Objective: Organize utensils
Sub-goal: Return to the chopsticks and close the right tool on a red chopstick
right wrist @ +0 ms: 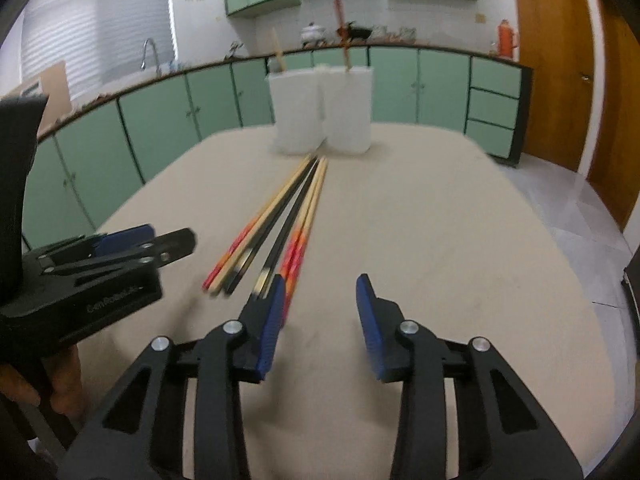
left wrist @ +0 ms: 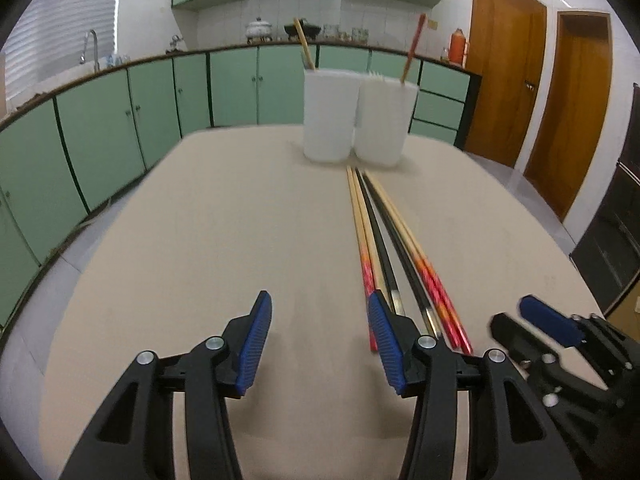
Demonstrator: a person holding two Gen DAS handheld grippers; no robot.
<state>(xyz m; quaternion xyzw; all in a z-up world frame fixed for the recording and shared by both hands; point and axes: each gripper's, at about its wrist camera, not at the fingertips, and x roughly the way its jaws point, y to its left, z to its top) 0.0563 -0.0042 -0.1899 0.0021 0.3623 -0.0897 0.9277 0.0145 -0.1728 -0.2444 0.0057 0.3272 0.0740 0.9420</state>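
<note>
Several chopsticks (left wrist: pixel 384 240), some wooden with red-orange ends and some black, lie in a bundle on the beige table (left wrist: pixel 224 220); they also show in the right wrist view (right wrist: pixel 280 220). Two white holder cups stand at the far end: the left cup (left wrist: pixel 330 116) holds a wooden chopstick, the right cup (left wrist: pixel 385 122) a red-ended one. My left gripper (left wrist: pixel 320 332) is open and empty, just left of the chopsticks' near ends. My right gripper (right wrist: pixel 322 312) is open and empty, just right of them.
Green kitchen cabinets (left wrist: pixel 120 120) and a counter with a sink run along the far and left sides. Wooden doors (left wrist: pixel 504 64) stand at the right. The cups also show in the right wrist view (right wrist: pixel 320 108). The left gripper's body (right wrist: pixel 100 272) shows at the right wrist view's left edge.
</note>
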